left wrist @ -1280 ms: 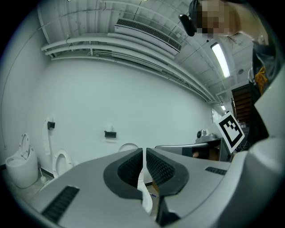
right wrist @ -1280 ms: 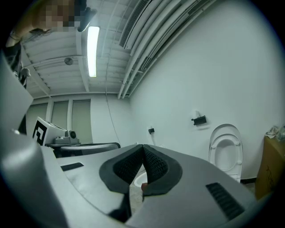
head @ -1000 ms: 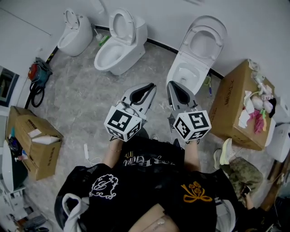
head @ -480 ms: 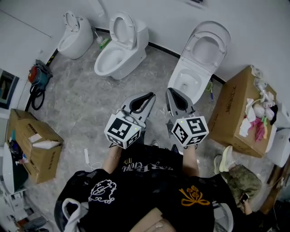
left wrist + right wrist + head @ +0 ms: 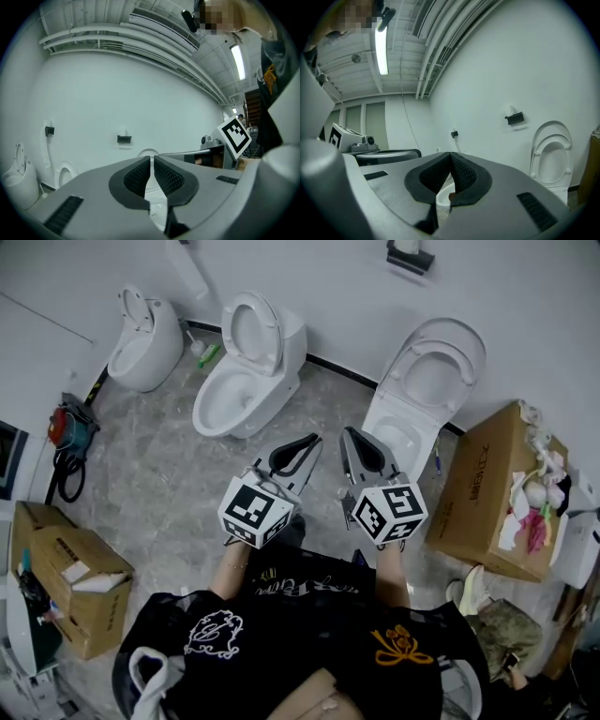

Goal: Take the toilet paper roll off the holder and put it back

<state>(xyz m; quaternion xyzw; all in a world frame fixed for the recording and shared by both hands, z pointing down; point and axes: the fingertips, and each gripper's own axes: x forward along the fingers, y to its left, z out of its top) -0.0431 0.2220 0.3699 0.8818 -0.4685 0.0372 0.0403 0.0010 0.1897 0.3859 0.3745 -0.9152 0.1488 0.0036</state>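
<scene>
The left gripper (image 5: 315, 440) and right gripper (image 5: 346, 432) are both clenched on nothing, side by side over the floor. The toilet paper roll (image 5: 404, 246) sits on its holder (image 5: 411, 259) on the far wall above the open toilet (image 5: 412, 409). That is well ahead and somewhat rightward, so the right gripper is nearer. The roll's axis is too small to read.
</scene>
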